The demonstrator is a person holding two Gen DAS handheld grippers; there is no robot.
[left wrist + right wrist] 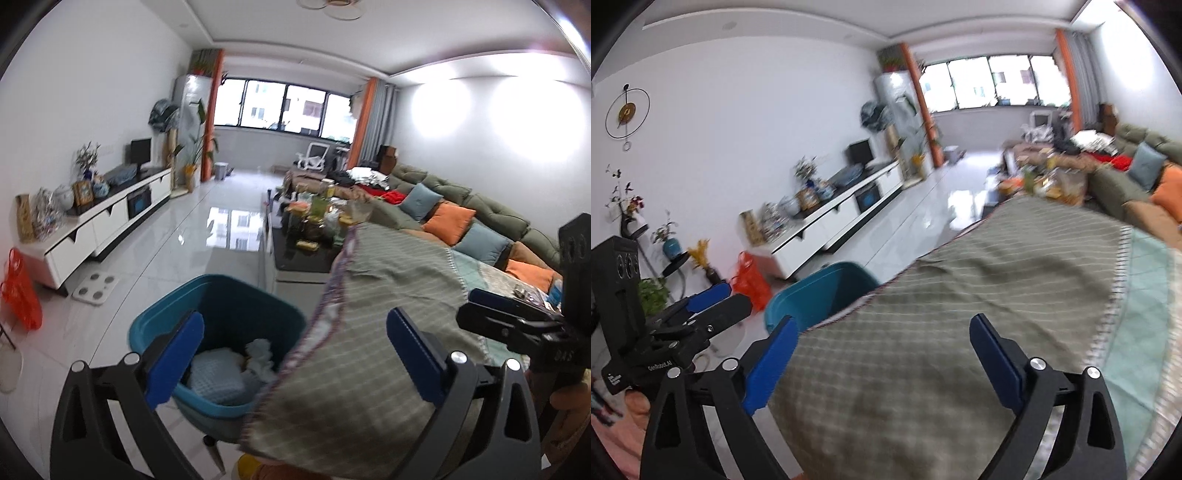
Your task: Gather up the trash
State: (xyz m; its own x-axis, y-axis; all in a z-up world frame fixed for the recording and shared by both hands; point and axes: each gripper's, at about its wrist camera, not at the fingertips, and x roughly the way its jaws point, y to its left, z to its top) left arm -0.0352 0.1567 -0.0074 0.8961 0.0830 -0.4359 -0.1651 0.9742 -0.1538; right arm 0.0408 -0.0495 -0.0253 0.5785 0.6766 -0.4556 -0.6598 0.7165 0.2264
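Both grippers, left gripper (295, 354) and right gripper (882, 360), gape wide, empty, above checked tablecloth (388, 314); teal bin (221, 295) just beside cloth's edge.

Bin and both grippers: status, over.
Left gripper and right gripper: jaws wide, nothing held. Blue bin on floor beside checked cloth, white scraps inside. Cloth edge overlaps bin rim.

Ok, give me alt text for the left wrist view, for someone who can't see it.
The open left gripper hovers with nothing between its blue fingers, above a teal bin holding crumpled white tissue, beside a checked tablecloth. The right gripper shows at the right edge; a living room stretches behind.
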